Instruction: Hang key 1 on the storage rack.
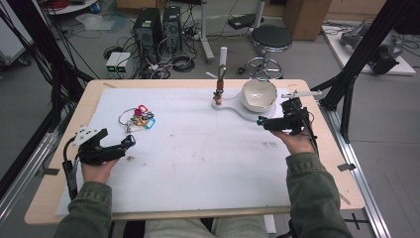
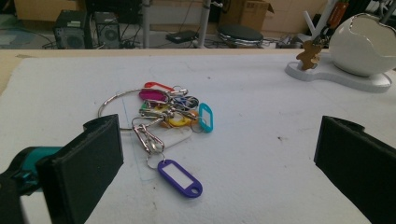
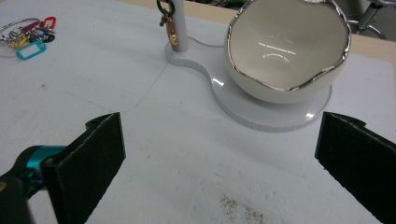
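A bunch of keys with coloured tags lies on the white mat, left of centre, on a big wire ring. A purple tag lies nearest my left gripper. My left gripper hovers open just short of the bunch, jaws wide apart and holding nothing. A white egg-shaped bowl rests on a white stand that carries a post with a hanging gold key fob. My right gripper is open beside the stand.
The white mat covers most of the wooden table. Beyond the far edge stand a stool, computer towers and cables. Black frame poles rise at the right.
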Demonstrator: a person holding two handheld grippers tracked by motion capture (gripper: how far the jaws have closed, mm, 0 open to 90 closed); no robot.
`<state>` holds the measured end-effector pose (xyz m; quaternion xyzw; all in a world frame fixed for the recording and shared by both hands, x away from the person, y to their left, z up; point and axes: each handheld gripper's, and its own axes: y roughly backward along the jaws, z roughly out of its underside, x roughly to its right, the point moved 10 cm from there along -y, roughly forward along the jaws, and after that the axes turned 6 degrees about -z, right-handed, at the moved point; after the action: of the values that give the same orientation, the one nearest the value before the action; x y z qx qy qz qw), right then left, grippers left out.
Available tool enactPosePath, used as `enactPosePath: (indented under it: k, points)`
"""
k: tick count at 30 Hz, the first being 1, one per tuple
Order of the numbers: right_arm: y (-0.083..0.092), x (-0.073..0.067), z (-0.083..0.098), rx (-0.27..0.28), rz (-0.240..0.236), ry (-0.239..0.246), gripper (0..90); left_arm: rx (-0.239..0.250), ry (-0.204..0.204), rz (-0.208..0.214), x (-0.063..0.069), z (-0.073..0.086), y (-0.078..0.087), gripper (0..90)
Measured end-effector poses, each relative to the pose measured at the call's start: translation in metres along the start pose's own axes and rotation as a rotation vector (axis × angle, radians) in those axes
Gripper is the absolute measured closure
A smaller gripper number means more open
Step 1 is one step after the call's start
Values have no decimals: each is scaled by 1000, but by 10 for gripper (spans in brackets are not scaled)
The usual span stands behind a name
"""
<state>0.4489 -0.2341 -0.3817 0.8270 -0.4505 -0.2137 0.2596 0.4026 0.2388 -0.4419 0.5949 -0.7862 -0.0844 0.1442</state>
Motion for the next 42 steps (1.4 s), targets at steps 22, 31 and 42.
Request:
enactPosePath:
  k: [22,31,42]
  points:
    - [3,19,42,59,-7,-52,8,-16,-4,-5,-1,3,1,17]
    - [6,17,51,73,-8,-37,8,-20,-2,-7,-1,3,2,17]
    - [2,17,60,87,-8,-27,8,-21,1,-4,-1,4,1,17]
